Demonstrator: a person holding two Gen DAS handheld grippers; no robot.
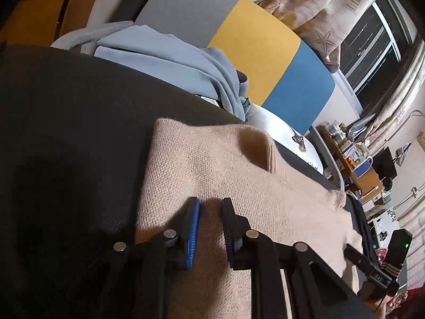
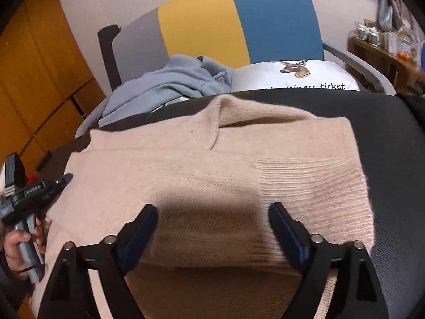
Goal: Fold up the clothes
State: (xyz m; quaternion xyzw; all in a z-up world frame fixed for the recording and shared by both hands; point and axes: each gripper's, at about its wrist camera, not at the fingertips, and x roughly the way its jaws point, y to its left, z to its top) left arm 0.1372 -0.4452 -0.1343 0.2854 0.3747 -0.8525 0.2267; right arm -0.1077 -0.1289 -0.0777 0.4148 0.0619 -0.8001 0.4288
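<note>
A beige knit sweater (image 1: 212, 175) lies folded on a black padded surface (image 1: 66, 133); it also shows in the right wrist view (image 2: 202, 164), collar toward the far edge, ribbed cuff at the right. My left gripper (image 1: 211, 202) hovers just above the sweater with a narrow gap between its blue-padded fingers and nothing held. It also appears at the sweater's left edge in the right wrist view (image 2: 63, 180). My right gripper (image 2: 212, 210) is wide open above the sweater's near part. It shows at the lower right in the left wrist view (image 1: 348, 251).
A crumpled grey-blue garment (image 2: 172, 85) and a white printed cushion (image 2: 292, 77) lie beyond the black surface (image 2: 393, 138) on a chair with a grey, yellow and blue back (image 2: 233, 18). A cluttered wooden shelf (image 1: 353, 159) stands at the right. Orange cabinets (image 2: 32, 79) are at the left.
</note>
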